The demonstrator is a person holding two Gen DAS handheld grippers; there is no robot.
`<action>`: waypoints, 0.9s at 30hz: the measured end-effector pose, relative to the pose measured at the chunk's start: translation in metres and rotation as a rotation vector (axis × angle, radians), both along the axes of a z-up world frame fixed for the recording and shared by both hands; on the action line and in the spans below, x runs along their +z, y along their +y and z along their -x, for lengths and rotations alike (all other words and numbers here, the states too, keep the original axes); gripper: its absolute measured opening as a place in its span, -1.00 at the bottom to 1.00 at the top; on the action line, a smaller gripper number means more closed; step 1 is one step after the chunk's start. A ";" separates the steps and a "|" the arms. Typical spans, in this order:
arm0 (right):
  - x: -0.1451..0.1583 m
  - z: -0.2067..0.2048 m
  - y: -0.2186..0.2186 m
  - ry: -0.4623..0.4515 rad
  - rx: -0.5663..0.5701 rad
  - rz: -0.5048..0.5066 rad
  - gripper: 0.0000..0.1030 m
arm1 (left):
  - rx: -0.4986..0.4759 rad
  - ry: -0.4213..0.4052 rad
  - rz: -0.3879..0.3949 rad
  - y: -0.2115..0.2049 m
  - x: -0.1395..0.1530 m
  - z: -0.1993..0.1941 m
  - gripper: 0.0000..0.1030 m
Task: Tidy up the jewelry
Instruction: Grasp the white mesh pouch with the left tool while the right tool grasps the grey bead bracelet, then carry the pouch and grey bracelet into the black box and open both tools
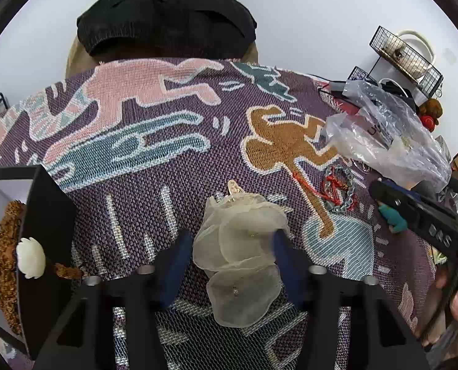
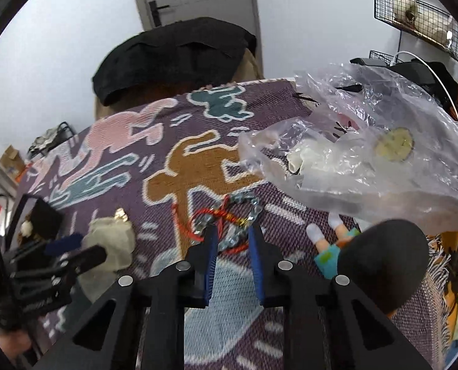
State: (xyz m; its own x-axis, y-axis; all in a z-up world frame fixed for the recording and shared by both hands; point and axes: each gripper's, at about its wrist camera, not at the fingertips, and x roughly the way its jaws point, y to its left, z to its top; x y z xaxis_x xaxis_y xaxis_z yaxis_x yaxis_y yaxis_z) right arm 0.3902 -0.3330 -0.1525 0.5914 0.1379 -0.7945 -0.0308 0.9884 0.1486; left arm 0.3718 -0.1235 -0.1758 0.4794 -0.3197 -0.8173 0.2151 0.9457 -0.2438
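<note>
Sheer pale organza pouch [image 1: 239, 256] lies on the woven surface [image 1: 154, 203] between your left gripper [image 1: 229, 243], seemingly unpinched | right gripper [image 2: 231, 231] spread, straddling the red-corded bracelet [image 2: 229, 222] for pickup.

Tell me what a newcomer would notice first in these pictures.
Probably the purple patterned cloth that covers the table, and the pale petal ornament lying on it between the open fingers of the left tool. To its right, a bracelet with red cord lies at the fingertips of the right tool, below a crumpled plastic bag.
</note>
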 end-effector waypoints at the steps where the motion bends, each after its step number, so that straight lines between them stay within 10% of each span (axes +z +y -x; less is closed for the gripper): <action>1: -0.002 -0.005 0.000 0.008 -0.009 0.009 -0.58 | -0.001 0.006 0.001 0.000 -0.002 -0.001 -0.30; 3: -0.006 -0.014 0.000 0.030 -0.016 0.018 -0.58 | 0.000 0.016 0.004 0.001 -0.004 -0.001 -0.76; 6: -0.012 -0.025 0.001 0.063 -0.018 0.024 -0.58 | 0.000 -0.007 0.010 0.003 0.000 0.003 -0.90; 16: -0.030 -0.046 -0.006 0.133 -0.012 -0.028 -0.78 | 0.028 -0.105 0.046 0.022 0.038 0.019 -0.94; 27: 0.025 -0.016 -0.007 -0.018 0.035 -0.145 -0.79 | 0.045 -0.149 0.095 0.036 0.057 0.028 -0.99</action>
